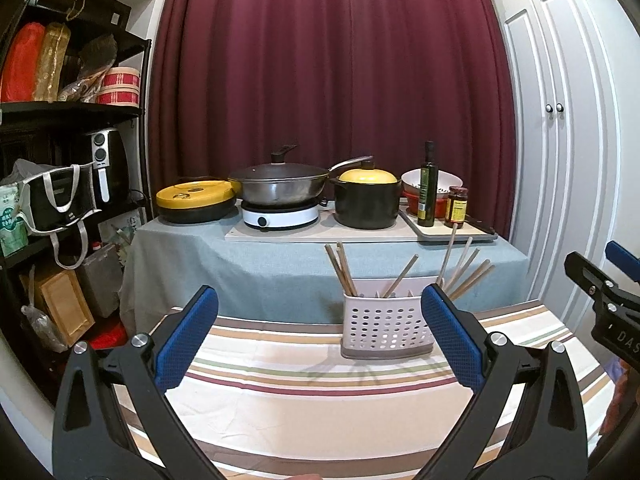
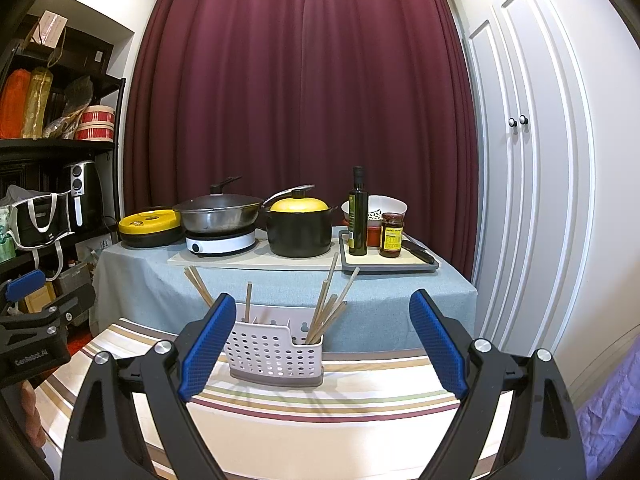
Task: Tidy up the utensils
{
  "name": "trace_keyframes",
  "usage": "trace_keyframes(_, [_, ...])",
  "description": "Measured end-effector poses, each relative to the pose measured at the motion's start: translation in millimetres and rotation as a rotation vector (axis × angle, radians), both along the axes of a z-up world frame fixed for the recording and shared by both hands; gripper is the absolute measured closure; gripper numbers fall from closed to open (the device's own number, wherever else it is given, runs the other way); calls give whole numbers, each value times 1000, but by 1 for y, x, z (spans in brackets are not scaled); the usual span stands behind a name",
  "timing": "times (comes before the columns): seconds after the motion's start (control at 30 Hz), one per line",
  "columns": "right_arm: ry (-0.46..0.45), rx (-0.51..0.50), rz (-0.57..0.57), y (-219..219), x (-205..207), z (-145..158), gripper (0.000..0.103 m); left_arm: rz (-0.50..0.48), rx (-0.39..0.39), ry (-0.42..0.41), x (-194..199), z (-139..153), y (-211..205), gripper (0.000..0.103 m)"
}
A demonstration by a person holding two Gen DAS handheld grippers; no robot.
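The left gripper (image 1: 320,344) hangs above the near part of the striped tablecloth (image 1: 320,408) with its blue-padded jaws spread wide and nothing between them. The right gripper (image 2: 322,344) is held the same way, jaws wide apart and empty, just to the right of the other.

Ahead of both, near the far edge of the striped table, stands a white perforated utensil caddy (image 2: 276,354). Wooden chopsticks (image 2: 326,308) stand in it, leaning outward: a few toward its left end, one upright near the middle, a larger bunch at the right end. No loose utensil shows on the cloth in either view.

Beyond the far edge sits a second table under a grey-blue cloth (image 1: 280,256), carrying a lidded wok (image 1: 280,184) on a white induction hob (image 1: 280,214), a black pot with a yellow lid (image 1: 366,198), an oil bottle (image 1: 428,184) and a sauce jar (image 1: 457,206).

As for the step in hand, this would fit either chopsticks waiting to be sorted between the caddy's sections or a caddy already filled, with both grippers drawn back. The pictures do not settle which, so no particular move can be called for.
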State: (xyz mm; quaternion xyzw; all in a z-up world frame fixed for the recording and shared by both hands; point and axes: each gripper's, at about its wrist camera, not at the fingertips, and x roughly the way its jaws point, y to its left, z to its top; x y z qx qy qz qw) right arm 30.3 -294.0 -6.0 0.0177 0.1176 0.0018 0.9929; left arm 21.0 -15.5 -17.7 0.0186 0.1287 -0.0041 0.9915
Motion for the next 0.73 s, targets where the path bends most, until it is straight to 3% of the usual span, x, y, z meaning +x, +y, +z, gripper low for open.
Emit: trace_keyframes(0.73, [27, -6, -7, 0, 13, -13, 17, -18, -14, 22, 19, -8, 0, 4])
